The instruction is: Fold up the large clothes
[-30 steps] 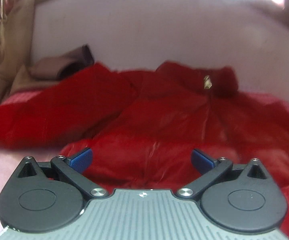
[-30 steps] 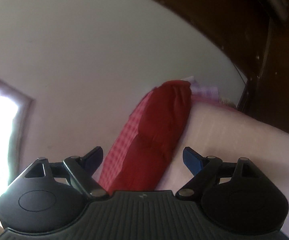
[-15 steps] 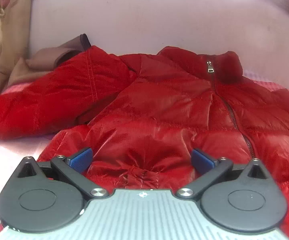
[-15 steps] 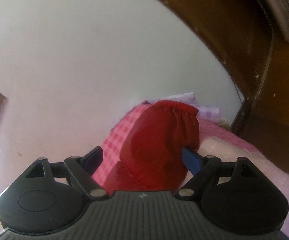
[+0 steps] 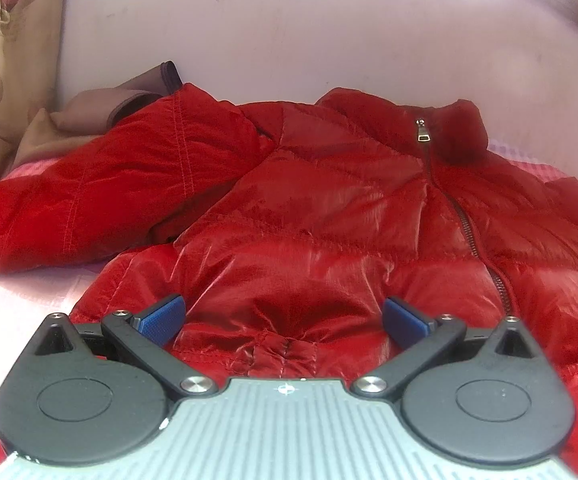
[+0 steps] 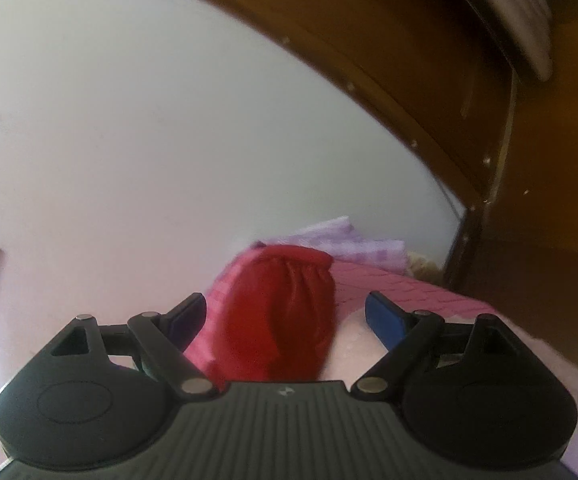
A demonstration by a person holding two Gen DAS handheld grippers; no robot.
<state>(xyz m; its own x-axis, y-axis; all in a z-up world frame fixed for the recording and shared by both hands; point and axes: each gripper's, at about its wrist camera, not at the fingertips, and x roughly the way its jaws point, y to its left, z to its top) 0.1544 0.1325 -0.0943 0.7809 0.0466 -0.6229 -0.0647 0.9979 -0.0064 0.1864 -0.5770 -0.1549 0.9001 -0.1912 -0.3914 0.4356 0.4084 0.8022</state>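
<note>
Now the red puffer jacket (image 5: 329,216) lies spread front-up on a pink bed cover (image 5: 17,300), zipped shut, its zipper (image 5: 465,224) running from the metal pull at the collar down toward the hem. The collar end lies toward the pale wall (image 5: 289,32) — one sleeve reaches out to the left, in front of a tan cloth (image 5: 89,120) bunched by a curtain (image 5: 13,52).

The left gripper (image 5: 283,318) hangs low over the jacket's hem, its blue pads (image 5: 161,316) spread wide, one on each side of a gathered bit of hem; neither pad presses on the fabric.

In the right wrist view, the right gripper (image 6: 285,316) also has its jaws wide apart. Between them, farther off, shows the elastic cuff of a red sleeve (image 6: 285,312) lying on the pink checked cover (image 6: 385,288) — whether the pads touch it cannot be told, but they do not clamp it. Beyond the cuff lie a folded lilac cloth (image 6: 353,244) and dark wooden furniture (image 6: 529,200).
</note>
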